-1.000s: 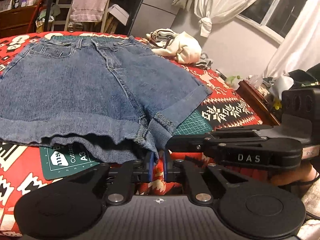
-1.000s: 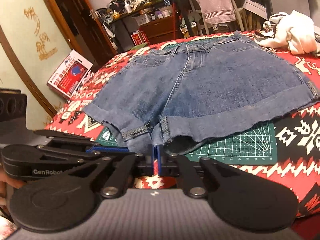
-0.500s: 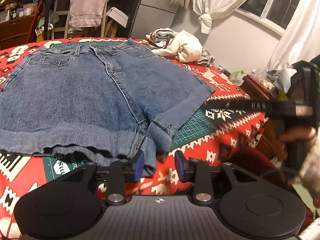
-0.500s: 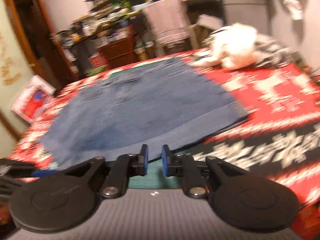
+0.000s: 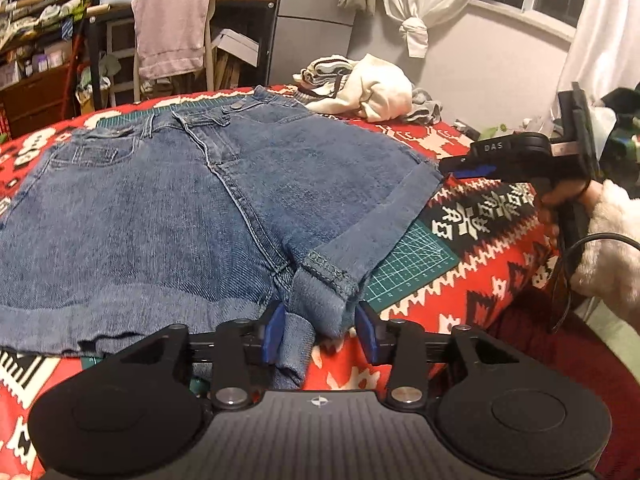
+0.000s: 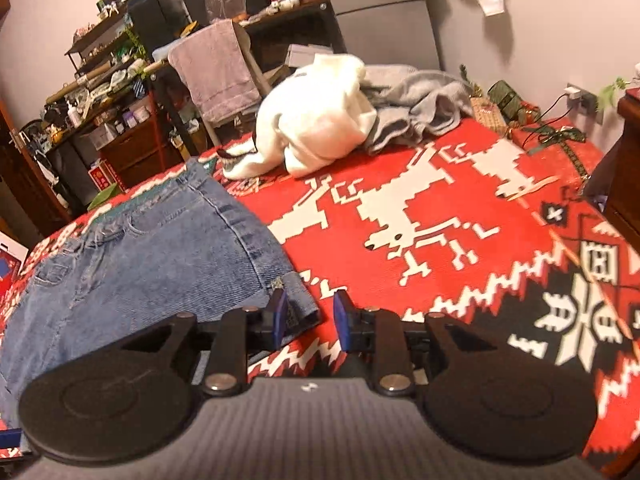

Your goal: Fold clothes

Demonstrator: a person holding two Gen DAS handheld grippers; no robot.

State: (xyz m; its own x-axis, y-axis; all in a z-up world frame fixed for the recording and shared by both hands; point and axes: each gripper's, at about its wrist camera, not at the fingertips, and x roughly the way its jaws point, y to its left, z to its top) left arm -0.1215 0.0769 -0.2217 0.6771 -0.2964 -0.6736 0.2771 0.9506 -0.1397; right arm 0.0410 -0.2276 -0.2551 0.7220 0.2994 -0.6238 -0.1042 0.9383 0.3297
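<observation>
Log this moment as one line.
denim shorts: flat on blanket | left gripper: open at crotch hem | right gripper: open at cuff corner | fold: not started

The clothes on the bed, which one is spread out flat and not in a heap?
The denim shorts, laid flat over the green cutting mat. The white garment and grey garment lie bunched together at the far side.

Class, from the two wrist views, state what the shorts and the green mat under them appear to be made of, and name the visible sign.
Shorts: blue denim, matte and faded; diagonal weave, stitched seams and rolled cuffs show.
Green mat: probably a smooth vinyl or rubber cutting mat; flat with a printed white grid.
</observation>
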